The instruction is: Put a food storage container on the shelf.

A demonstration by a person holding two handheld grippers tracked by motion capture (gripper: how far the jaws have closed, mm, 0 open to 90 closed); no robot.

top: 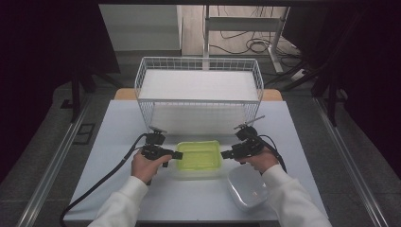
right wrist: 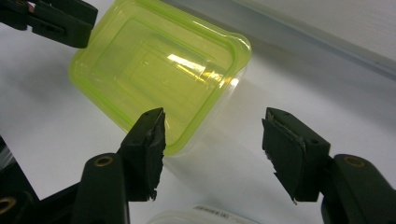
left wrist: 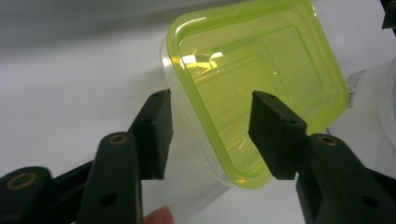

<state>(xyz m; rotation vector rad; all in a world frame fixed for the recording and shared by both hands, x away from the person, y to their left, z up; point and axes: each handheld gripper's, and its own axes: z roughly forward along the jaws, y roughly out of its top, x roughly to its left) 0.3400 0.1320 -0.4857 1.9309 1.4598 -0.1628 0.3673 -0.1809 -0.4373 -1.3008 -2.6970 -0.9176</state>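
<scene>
A clear plastic box with a yellow-green lid (top: 198, 156) lies on the white table, between my two grippers. My left gripper (top: 176, 155) is at the box's left edge, open. In the left gripper view its jaws straddle the near corner of the lid (left wrist: 252, 79), not closed on it; gripper midpoint (left wrist: 210, 112). My right gripper (top: 226, 154) is open at the box's right edge. In the right gripper view the lid (right wrist: 154, 74) lies ahead and to the left of the gap (right wrist: 212, 128), with the left jaw just over its near rim.
A white wire basket (top: 198, 90) with a white board on it stands behind the box. A second clear container (top: 247, 189) sits at the front right, under my right forearm. The table's front edge is close behind the hands. Cables trail from both grippers.
</scene>
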